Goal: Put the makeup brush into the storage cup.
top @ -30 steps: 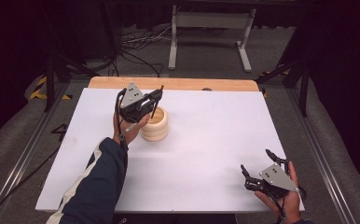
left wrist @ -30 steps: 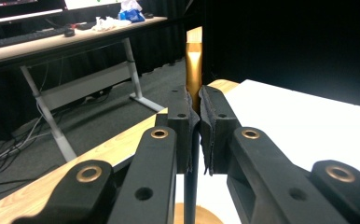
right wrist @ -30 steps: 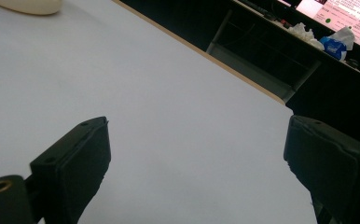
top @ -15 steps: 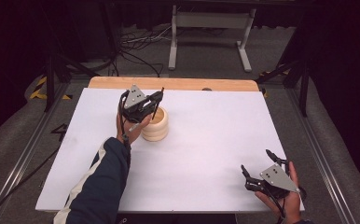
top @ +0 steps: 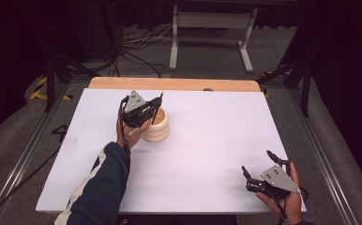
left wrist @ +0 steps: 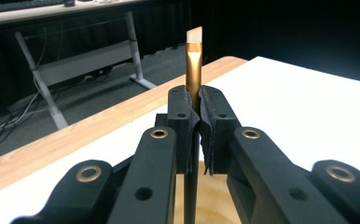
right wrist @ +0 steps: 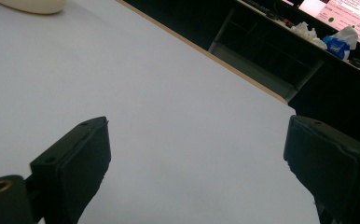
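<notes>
Left gripper (left wrist: pixel 194 100) jaws clamped on a thin gold-banded brush (left wrist: pixel 193 70), its lower end hidden inside the wooden holder (top: pixel 156 125) at the tabletop's (top: pixel 207 140) far left, lower than a second ago, right gripper (top: pixel 259 165) jaws apart, unmoved at the near right corner

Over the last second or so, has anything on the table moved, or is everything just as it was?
The left gripper, clamped on a slim brush, has sunk a little, lowering the brush's dark handle into the pale wooden holder. The holder has not shifted on the white table, and the right gripper has stayed open at the near right corner.
</notes>
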A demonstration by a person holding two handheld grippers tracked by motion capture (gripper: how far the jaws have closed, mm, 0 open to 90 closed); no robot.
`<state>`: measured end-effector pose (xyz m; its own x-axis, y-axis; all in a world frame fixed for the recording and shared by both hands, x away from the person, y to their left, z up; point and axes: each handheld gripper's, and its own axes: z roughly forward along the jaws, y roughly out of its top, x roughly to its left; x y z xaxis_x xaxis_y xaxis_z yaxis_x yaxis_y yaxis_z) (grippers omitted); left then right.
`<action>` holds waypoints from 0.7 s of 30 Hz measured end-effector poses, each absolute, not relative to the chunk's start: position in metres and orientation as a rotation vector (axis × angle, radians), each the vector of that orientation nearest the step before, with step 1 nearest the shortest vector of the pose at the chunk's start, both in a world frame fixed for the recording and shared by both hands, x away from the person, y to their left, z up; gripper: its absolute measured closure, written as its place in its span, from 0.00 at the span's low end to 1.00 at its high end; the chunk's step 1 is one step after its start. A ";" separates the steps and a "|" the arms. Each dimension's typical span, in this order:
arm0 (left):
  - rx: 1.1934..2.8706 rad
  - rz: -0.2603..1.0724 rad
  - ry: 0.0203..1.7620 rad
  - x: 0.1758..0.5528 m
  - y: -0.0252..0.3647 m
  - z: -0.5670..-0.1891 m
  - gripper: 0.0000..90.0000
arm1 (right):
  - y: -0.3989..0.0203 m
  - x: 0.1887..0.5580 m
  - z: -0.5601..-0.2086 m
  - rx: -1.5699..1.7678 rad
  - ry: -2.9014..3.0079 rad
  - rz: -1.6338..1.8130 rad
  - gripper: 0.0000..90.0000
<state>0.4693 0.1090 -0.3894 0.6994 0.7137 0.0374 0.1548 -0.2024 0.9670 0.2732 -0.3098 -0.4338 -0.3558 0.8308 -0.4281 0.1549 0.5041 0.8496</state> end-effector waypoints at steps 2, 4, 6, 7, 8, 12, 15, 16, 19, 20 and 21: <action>1.727 0.586 0.706 0.469 0.110 -0.391 0.92 | -0.310 0.273 -0.434 0.824 1.815 0.906 0.09; 1.728 0.584 0.707 0.468 0.110 -0.391 0.92 | -0.310 0.273 -0.434 0.825 1.814 0.906 0.09; 1.726 0.589 0.707 0.468 0.110 -0.390 0.92 | -0.310 0.273 -0.434 0.826 1.815 0.907 0.09; 1.727 0.591 0.703 0.468 0.110 -0.390 0.92 | -0.310 0.273 -0.434 0.825 1.815 0.905 0.09; 1.731 0.595 0.703 0.468 0.110 -0.389 0.92 | -0.310 0.273 -0.434 0.823 1.817 0.905 0.09; 1.736 0.589 0.711 0.468 0.110 -0.390 0.92 | -0.309 0.274 -0.434 0.824 1.817 0.900 0.09; 1.729 0.585 0.713 0.468 0.110 -0.389 0.92 | -0.310 0.274 -0.434 0.826 1.816 0.901 0.09; 1.734 0.591 0.712 0.467 0.110 -0.389 0.92 | -0.310 0.274 -0.434 0.826 1.816 0.901 0.09; 1.735 0.598 0.715 0.467 0.109 -0.388 0.83 | -0.310 0.274 -0.434 0.826 1.818 0.901 0.09; 1.735 0.598 0.715 0.467 0.109 -0.388 0.84 | -0.310 0.274 -0.434 0.826 1.818 0.901 0.09; 1.737 0.603 0.716 0.466 0.109 -0.387 0.83 | -0.310 0.274 -0.434 0.825 1.822 0.897 0.09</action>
